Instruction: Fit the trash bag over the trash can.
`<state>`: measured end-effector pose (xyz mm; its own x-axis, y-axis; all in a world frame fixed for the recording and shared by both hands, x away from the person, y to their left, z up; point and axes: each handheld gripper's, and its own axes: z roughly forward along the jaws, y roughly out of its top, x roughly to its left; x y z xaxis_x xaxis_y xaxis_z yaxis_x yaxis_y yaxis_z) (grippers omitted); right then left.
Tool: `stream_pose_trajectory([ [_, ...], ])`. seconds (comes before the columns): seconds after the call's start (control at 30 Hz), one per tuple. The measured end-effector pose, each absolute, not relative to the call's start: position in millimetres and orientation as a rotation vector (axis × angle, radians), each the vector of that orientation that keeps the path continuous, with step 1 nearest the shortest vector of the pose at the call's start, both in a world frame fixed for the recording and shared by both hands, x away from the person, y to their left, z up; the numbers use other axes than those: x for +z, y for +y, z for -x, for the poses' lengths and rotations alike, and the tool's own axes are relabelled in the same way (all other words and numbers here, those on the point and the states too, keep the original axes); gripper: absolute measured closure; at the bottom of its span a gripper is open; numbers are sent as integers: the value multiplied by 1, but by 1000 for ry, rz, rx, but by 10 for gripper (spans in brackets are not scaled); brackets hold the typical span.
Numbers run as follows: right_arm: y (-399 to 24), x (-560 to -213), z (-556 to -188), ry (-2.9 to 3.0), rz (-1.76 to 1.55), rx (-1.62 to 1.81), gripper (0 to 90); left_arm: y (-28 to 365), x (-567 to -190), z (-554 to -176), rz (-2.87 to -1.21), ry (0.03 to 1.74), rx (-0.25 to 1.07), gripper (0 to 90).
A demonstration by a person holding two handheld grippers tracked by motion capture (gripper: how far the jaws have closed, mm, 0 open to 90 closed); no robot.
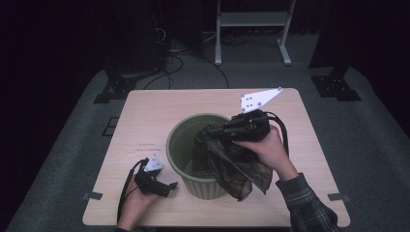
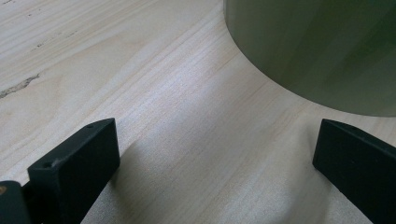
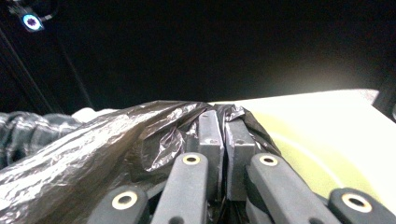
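Note:
A pale green bin (image 1: 180,140) stands upright at the middle of the wooden table (image 1: 145,116). Over its right rim hangs a black plastic bag (image 1: 237,166), crumpled and drooping down the bin's outer wall. My right gripper (image 1: 209,131) is shut on the bag's upper edge; in the right gripper view the two jaws press together with the black bag (image 3: 116,154) pinched between them. My left gripper (image 1: 170,186) rests low on the table just left of the bin, open. In the left gripper view its jaws stand wide apart with bare wood between them and the bin's wall (image 2: 317,51) ahead.
The table's front edge (image 1: 208,224) runs close below both hands. Beyond the far edge a white frame (image 1: 251,24) and black stands (image 1: 121,82) rest on the grey floor.

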<state>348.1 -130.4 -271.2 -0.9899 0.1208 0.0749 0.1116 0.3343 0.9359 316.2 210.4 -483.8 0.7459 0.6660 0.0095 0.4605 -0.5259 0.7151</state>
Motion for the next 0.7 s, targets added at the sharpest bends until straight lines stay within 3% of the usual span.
stream_pose_trajectory([
  [0.7,-144,-298,-345,2676,-274,1545,867,211,-484,-316,-2221,840,367,0],
])
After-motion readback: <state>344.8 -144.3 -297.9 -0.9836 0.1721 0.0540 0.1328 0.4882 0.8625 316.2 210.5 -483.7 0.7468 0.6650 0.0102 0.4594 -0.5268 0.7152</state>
